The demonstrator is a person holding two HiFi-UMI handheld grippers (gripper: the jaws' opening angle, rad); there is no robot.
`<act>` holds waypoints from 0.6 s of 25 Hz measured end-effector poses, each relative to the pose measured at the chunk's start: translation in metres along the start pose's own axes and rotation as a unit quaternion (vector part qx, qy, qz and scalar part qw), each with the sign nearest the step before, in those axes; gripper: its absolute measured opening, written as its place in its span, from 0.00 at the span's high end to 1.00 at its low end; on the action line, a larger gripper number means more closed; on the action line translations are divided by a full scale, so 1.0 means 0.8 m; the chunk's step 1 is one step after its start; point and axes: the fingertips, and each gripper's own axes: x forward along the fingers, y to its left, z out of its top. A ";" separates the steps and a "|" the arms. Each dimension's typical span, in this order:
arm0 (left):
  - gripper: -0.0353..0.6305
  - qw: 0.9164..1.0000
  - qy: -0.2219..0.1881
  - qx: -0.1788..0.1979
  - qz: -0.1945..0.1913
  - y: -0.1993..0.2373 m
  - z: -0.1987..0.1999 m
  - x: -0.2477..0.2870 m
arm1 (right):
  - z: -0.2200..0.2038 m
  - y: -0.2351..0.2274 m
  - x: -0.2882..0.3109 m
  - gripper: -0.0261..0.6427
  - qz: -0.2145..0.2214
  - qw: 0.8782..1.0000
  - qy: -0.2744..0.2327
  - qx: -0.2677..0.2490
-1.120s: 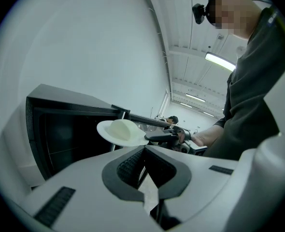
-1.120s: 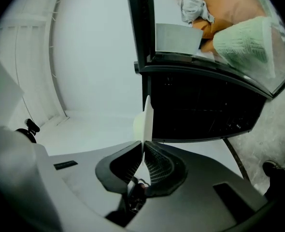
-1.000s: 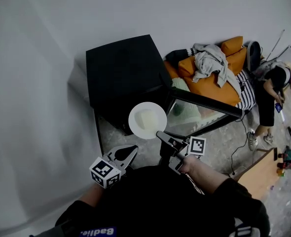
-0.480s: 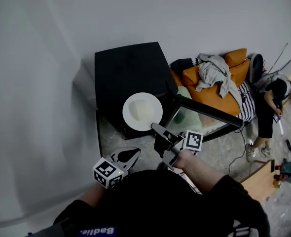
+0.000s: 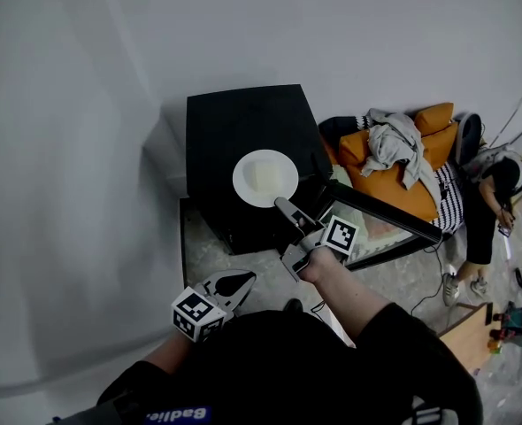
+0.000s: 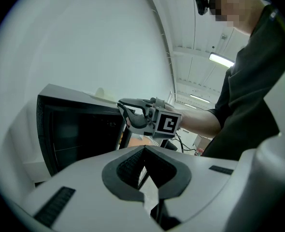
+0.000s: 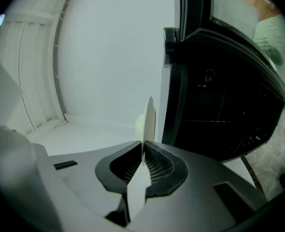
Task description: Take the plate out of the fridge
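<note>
Over fridge [image 5: 234, 131] top: plate [image 5: 265, 178] level, face up, rim in right gripper [image 5: 285, 207].

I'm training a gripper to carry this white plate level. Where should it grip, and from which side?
The thin rim, edge-on from the person's side, as the right gripper does: its jaws are shut on the near edge of the plate. The plate is flat and shallow, so only its rim fits between jaws, and the pale lump in the middle is left clear.
</note>
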 end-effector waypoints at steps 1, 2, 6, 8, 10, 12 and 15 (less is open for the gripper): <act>0.95 1.000 0.000 0.000 0.002 -0.003 -0.001 -0.002 | 0.001 0.000 0.001 0.93 -0.001 1.000 -0.005 0.001; 0.95 1.000 0.000 0.000 0.003 -0.006 -0.002 -0.004 | 0.003 -0.001 0.002 0.93 -0.002 1.000 -0.009 0.002; 0.95 1.000 -0.001 -0.003 0.006 0.001 -0.002 -0.007 | 0.013 -0.008 0.018 0.93 -0.007 1.000 -0.024 0.002; 0.95 1.000 0.000 -0.004 0.007 0.004 -0.001 -0.007 | 0.018 -0.011 0.026 0.93 -0.010 0.999 -0.031 0.003; 0.95 1.000 0.000 -0.004 0.007 0.004 -0.001 -0.008 | 0.021 -0.012 0.030 0.93 -0.012 0.999 -0.036 0.004; 0.95 1.000 0.001 -0.005 0.007 0.005 -0.002 -0.008 | 0.024 -0.015 0.035 0.93 -0.013 0.999 -0.040 0.004; 0.95 1.000 0.002 -0.005 0.007 0.006 -0.003 -0.007 | 0.027 -0.022 0.043 0.93 -0.016 0.999 -0.045 0.006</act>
